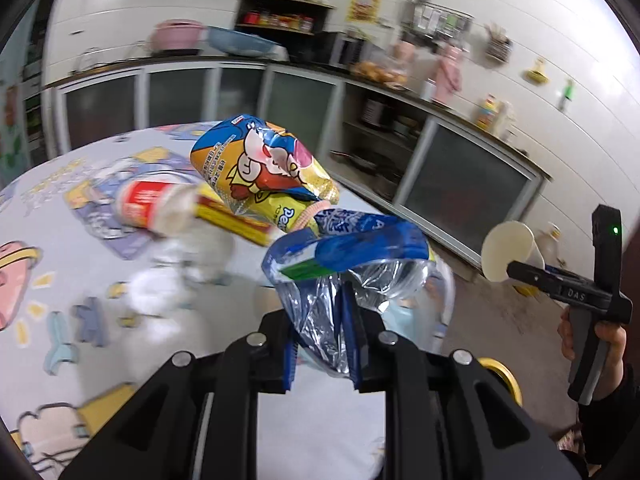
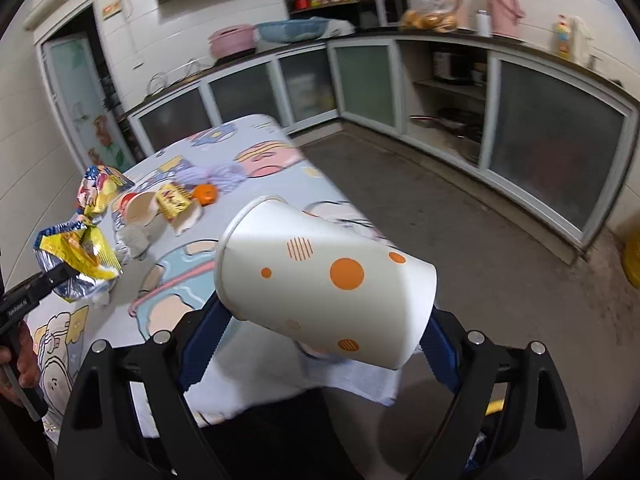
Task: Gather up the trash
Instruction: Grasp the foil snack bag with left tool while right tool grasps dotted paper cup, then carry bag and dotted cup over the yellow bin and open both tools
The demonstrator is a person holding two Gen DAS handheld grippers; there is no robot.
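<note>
My left gripper [image 1: 326, 344] is shut on a crumpled snack bag [image 1: 276, 176], yellow and blue with a cartoon print and a foil inside, held up above the table; it also shows in the right wrist view [image 2: 86, 240]. My right gripper [image 2: 320, 344] is shut on a white paper cup with orange dots [image 2: 320, 276], held sideways over the table's near corner; the cup also shows at the right of the left wrist view [image 1: 508, 252]. On the table lie a red-and-white paper cup [image 2: 138, 208], a yellow wrapper [image 2: 172, 198], crumpled tissue [image 2: 134, 240] and an orange [image 2: 206, 194].
The table [image 2: 256, 152] has a cartoon-print cloth. Kitchen counters with glass-door cabinets [image 2: 552, 156] run along the back and right. Pink and blue basins [image 2: 260, 36] sit on the counter. A yellow rim [image 1: 502, 376] shows below the table edge. Bare concrete floor [image 2: 460, 216] lies to the right.
</note>
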